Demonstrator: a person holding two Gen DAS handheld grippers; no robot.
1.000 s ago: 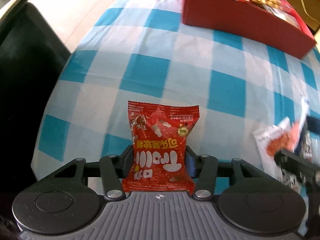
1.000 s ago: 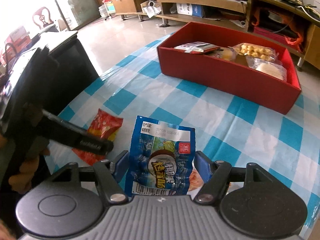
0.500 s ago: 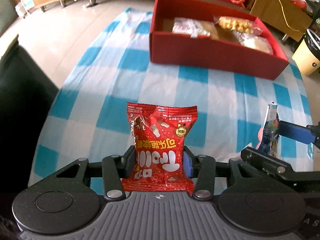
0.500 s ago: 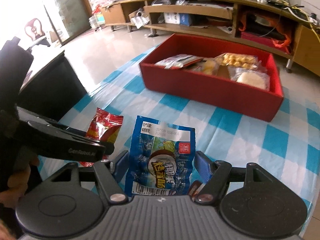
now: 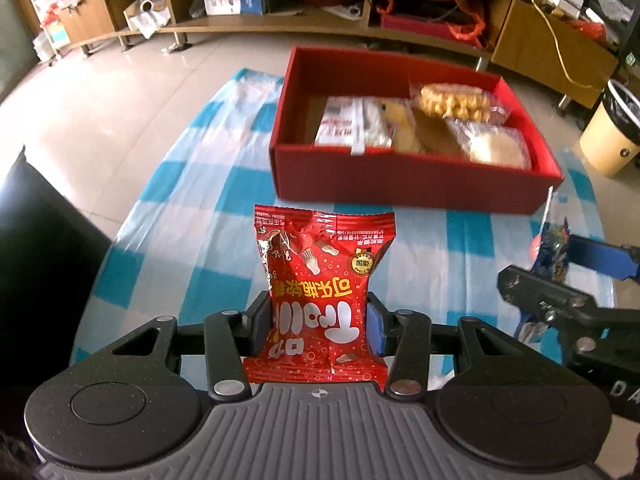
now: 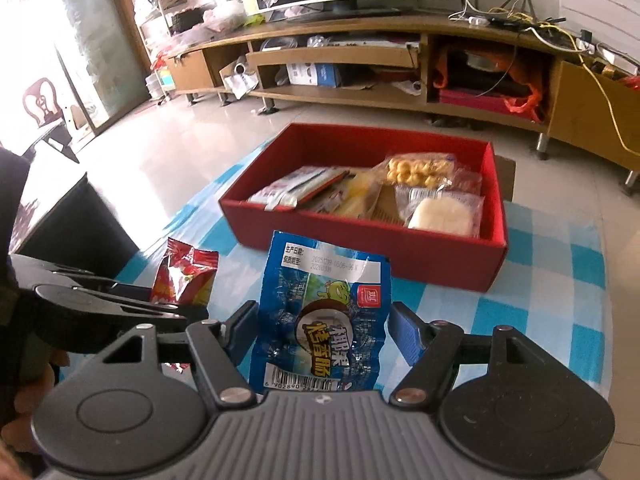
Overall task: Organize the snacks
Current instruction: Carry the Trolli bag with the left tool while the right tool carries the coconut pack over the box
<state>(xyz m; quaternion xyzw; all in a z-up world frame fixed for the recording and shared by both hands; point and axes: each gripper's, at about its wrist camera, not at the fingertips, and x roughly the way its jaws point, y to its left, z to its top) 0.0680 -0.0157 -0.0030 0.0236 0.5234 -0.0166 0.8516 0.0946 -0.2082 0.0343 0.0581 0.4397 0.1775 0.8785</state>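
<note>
Red snack packet (image 5: 320, 300) sits clamped in the left tongs (image 5: 318, 326); the right tongs (image 6: 320, 332) grip a blue packet (image 6: 324, 316).

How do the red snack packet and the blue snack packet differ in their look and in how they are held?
The red snack packet is red with white and yellow print; the blue snack packet is blue with a white date label and a barcode. The red one is in the left hand-held gripper, pinched at its middle; the blue one is in the right hand-held gripper. The red one looks puffier, the blue one flatter. Both are held above the checked cloth, outside the red box.
</note>
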